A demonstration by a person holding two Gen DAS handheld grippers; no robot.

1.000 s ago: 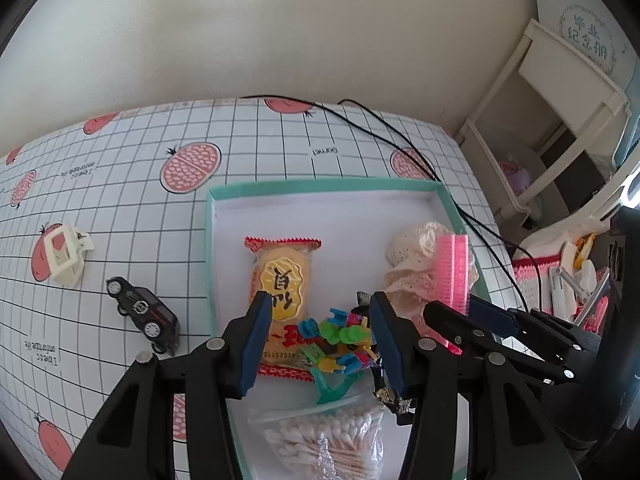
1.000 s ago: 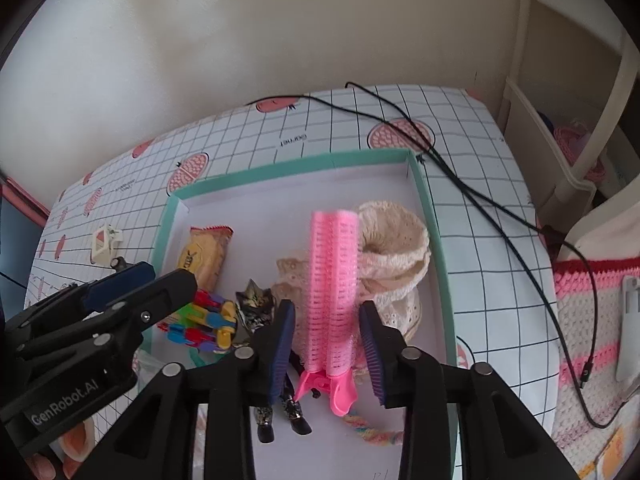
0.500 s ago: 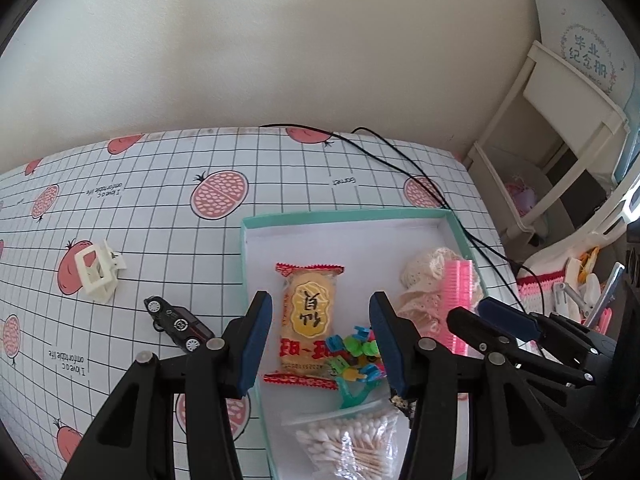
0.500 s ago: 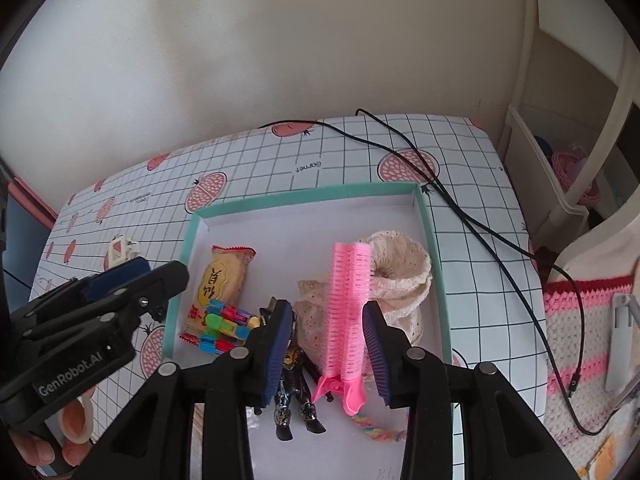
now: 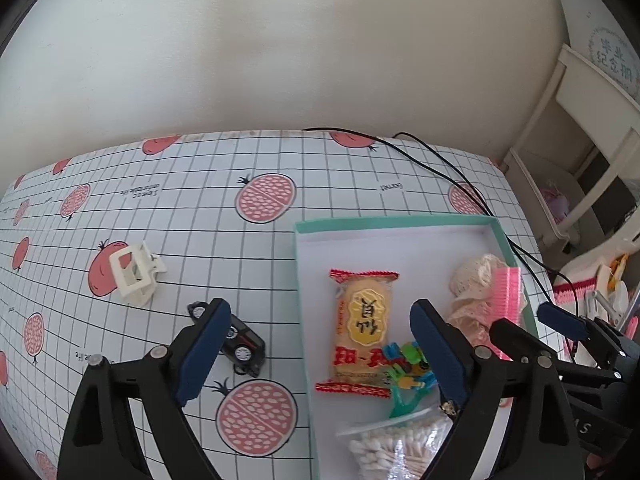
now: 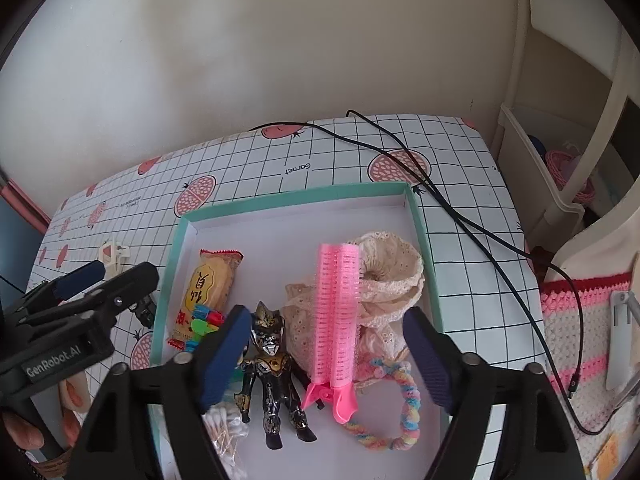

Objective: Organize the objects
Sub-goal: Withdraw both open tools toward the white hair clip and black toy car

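A grid-printed tablecloth [image 5: 192, 216] with pink pomegranate halves covers the table; small print on it reads "Garnet". On it sits a shallow teal-rimmed box [image 6: 304, 196] with a white floor. The left gripper [image 5: 316, 344] hangs above the box's left edge, its blue-padded fingers spread wide and holding nothing. The right gripper [image 6: 324, 348] hovers over the near part of the box, fingers also wide apart and empty, with the pink hair roller clip [image 6: 336, 312] showing between them. The left gripper's black body bears "GenRobot.AI" in the right view.

Inside the box, from big to small: a cream lace fabric piece [image 6: 384, 280] under the bristly roller clip; a red-edged rice cracker packet [image 5: 362, 328] with yellow label and Chinese characters; a glossy black and gold action figure [image 6: 272, 364]; a clear bag of cotton swabs [image 5: 396, 448]; a pastel braided hair tie [image 6: 400, 412]; bright plastic clips [image 5: 406, 364].

Left of the box on the cloth lie a black toy car [image 5: 240, 340] and, farther, a white claw clip [image 5: 134, 274]
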